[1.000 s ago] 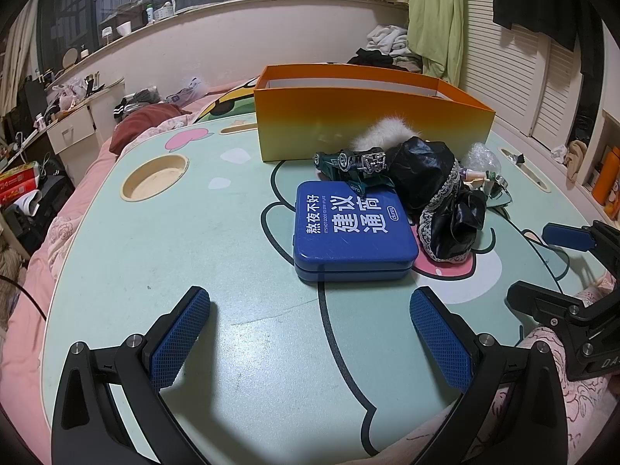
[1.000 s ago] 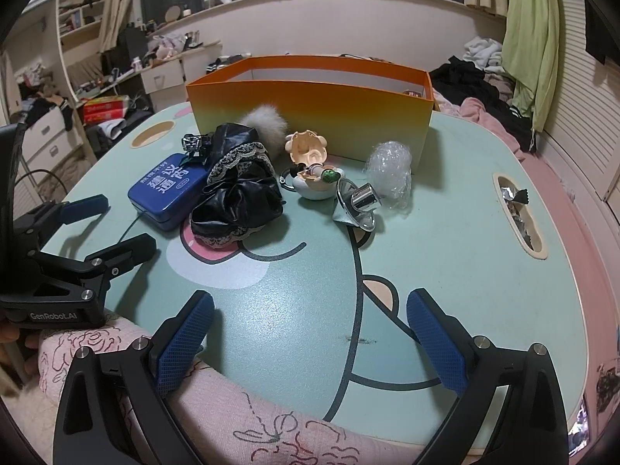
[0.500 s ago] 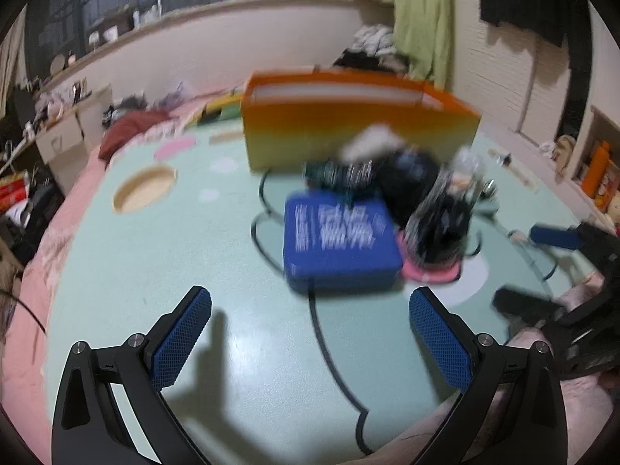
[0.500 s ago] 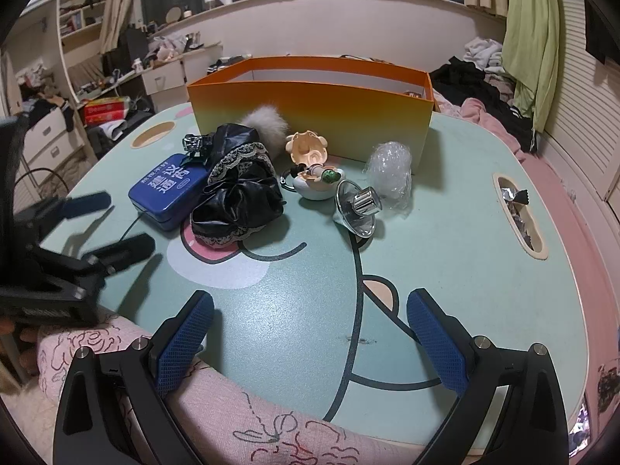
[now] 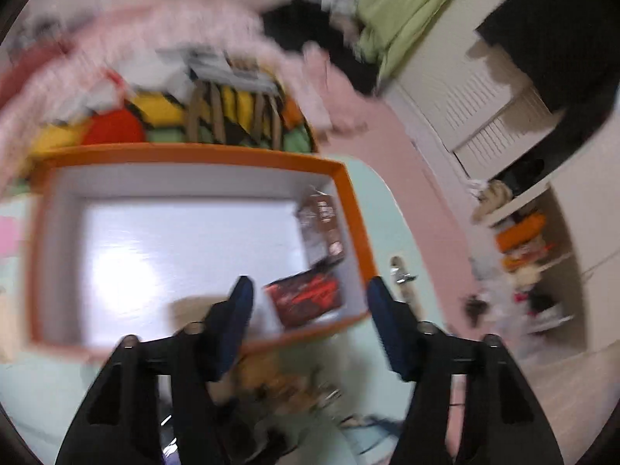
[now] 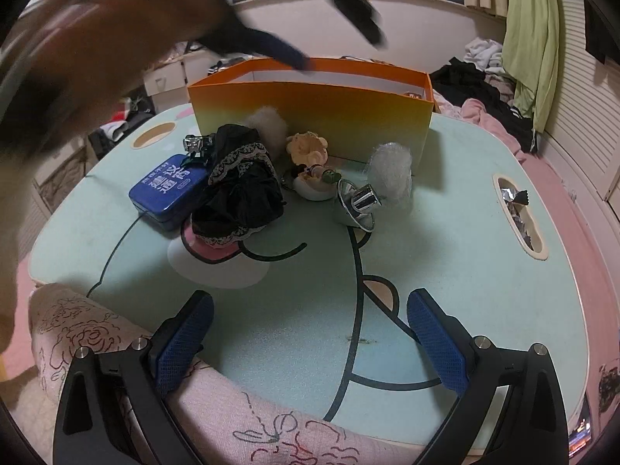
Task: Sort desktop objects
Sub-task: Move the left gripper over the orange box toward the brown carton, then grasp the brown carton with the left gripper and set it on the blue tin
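My left gripper (image 5: 310,310) hangs blurred over the orange box (image 5: 193,155) and looks down into it. Its jaws are closing with nothing between them. A red-black packet (image 5: 306,298) and a brown carton (image 5: 321,228) lie in the box's right end. In the right wrist view, the left gripper (image 6: 333,46) and the hand holding it sweep above the orange box (image 6: 314,116). In front of the box lie a blue tin (image 6: 170,186), black lace cloth (image 6: 240,190), a white puff (image 6: 267,124), a cream figurine (image 6: 310,151), a chrome part (image 6: 356,203) and bubble wrap (image 6: 389,170). My right gripper (image 6: 310,329) is open near the table's front edge.
The mint table has an oval recess (image 6: 519,213) with foil wrappers at the right and a round recess (image 6: 155,135) at the back left. A pink flowered quilt (image 6: 116,333) covers the front edge. Clothes and bedding (image 6: 484,89) are piled beyond the box.
My left gripper has risen from low over the table in front of the blue tin to above the orange box, tipping downward, and its jaws have narrowed. The right gripper has kept still.
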